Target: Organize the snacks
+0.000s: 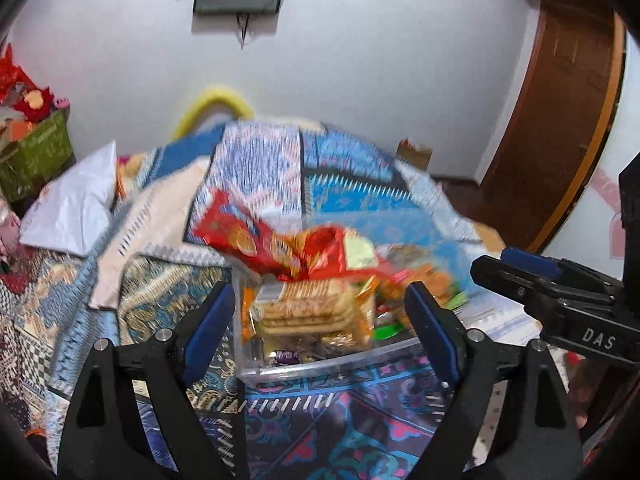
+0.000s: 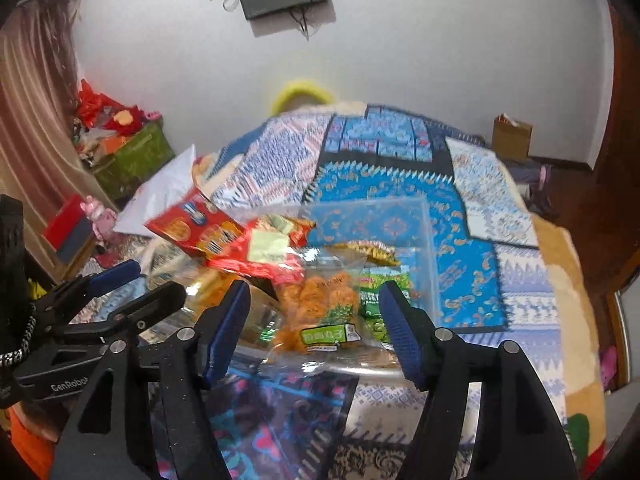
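Observation:
A clear plastic bin [image 1: 320,364] full of snacks sits on a patterned bed; in the right wrist view its far wall [image 2: 384,216] shows. Inside are a biscuit pack [image 1: 308,308], a long red cracker pack [image 1: 256,240] sticking out at the top left, a clear bag of orange snacks [image 2: 320,304] and a green pack [image 2: 376,300]. My left gripper [image 1: 320,320] is open and empty just in front of the bin. My right gripper [image 2: 316,320] is open and empty, facing the bag of orange snacks. Each gripper shows in the other's view.
A patchwork blanket [image 2: 400,168] covers the bed. A white pillow [image 1: 76,208] lies at the left. A green box [image 2: 132,160] with red items stands by the wall. A brown paper bag [image 2: 512,136] stands beyond the bed, a wooden door [image 1: 560,120] at right.

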`<state>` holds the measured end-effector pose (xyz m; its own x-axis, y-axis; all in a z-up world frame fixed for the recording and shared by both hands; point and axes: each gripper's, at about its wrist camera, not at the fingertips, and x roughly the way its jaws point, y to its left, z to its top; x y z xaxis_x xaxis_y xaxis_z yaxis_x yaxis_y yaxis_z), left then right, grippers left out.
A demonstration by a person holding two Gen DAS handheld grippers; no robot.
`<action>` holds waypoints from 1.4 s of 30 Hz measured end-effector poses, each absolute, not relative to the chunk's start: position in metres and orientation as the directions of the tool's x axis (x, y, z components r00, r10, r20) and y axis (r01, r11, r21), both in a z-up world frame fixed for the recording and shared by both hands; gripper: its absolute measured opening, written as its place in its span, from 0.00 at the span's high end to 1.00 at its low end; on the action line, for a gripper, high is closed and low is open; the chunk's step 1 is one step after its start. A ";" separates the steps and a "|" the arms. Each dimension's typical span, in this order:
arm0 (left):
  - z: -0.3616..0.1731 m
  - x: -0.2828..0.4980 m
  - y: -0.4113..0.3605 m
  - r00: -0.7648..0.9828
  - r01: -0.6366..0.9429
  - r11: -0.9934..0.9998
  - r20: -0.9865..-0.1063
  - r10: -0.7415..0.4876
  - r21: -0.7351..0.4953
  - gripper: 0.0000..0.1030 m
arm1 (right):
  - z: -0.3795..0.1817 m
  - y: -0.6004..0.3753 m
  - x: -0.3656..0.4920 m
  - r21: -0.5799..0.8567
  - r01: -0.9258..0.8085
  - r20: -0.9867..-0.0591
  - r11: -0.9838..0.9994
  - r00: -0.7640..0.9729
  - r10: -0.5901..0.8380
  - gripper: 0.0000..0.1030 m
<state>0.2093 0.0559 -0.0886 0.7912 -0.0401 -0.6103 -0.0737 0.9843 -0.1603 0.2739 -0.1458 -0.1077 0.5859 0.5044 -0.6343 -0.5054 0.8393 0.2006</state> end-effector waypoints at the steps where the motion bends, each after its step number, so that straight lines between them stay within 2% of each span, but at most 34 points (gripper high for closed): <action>1: -0.078 0.200 0.054 0.809 -0.069 0.986 -0.587 -0.034 -0.153 0.16 | -0.099 -0.149 0.268 0.200 -0.509 -0.617 0.837 0.598 0.511 0.39; 5: -0.041 0.162 0.047 0.868 -0.067 0.991 -0.496 0.002 -0.112 0.15 | -0.067 -0.160 0.239 0.183 -0.530 -0.551 0.828 0.642 0.533 0.39; 10: -0.002 0.115 0.041 0.917 -0.071 0.992 -0.398 0.025 -0.103 0.15 | -0.037 -0.175 0.204 0.152 -0.541 -0.466 0.827 0.699 0.542 0.25; 11: 0.003 0.109 0.040 0.923 -0.070 0.992 -0.385 0.025 -0.103 0.14 | -0.030 -0.179 0.194 0.144 -0.542 -0.443 0.828 0.713 0.544 0.23; 13: 0.015 0.091 0.036 0.937 -0.065 0.993 -0.349 0.026 -0.101 0.05 | -0.022 -0.185 0.180 0.134 -0.545 -0.415 0.828 0.728 0.546 0.19; 16: 0.027 0.072 0.030 0.948 -0.065 0.994 -0.318 0.033 -0.088 0.03 | -0.014 -0.191 0.165 0.134 -0.556 -0.383 0.821 0.735 0.560 0.17; 19: 0.034 0.061 0.027 0.952 -0.073 0.994 -0.302 0.044 -0.083 0.01 | -0.010 -0.195 0.153 0.139 -0.561 -0.358 0.816 0.740 0.569 0.14; 21: 0.036 0.055 0.026 0.954 -0.073 0.994 -0.296 0.045 -0.084 0.01 | -0.009 -0.196 0.147 0.128 -0.554 -0.339 0.822 0.755 0.562 0.03; 23: 0.038 0.049 0.025 0.956 -0.075 0.994 -0.289 0.048 -0.083 0.01 | -0.010 -0.196 0.141 0.115 -0.547 -0.323 0.829 0.768 0.552 0.00; 42: 0.034 0.035 0.018 0.956 -0.069 0.994 -0.292 0.041 -0.083 0.01 | -0.009 -0.202 0.122 0.101 -0.547 -0.301 0.831 0.780 0.549 0.00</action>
<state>0.0353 0.0177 0.0342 0.9555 0.0414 -0.2920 -0.0685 0.9942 -0.0833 0.1220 -0.2021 -0.0092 0.7796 0.5494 -0.3007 -0.5468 0.8311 0.1010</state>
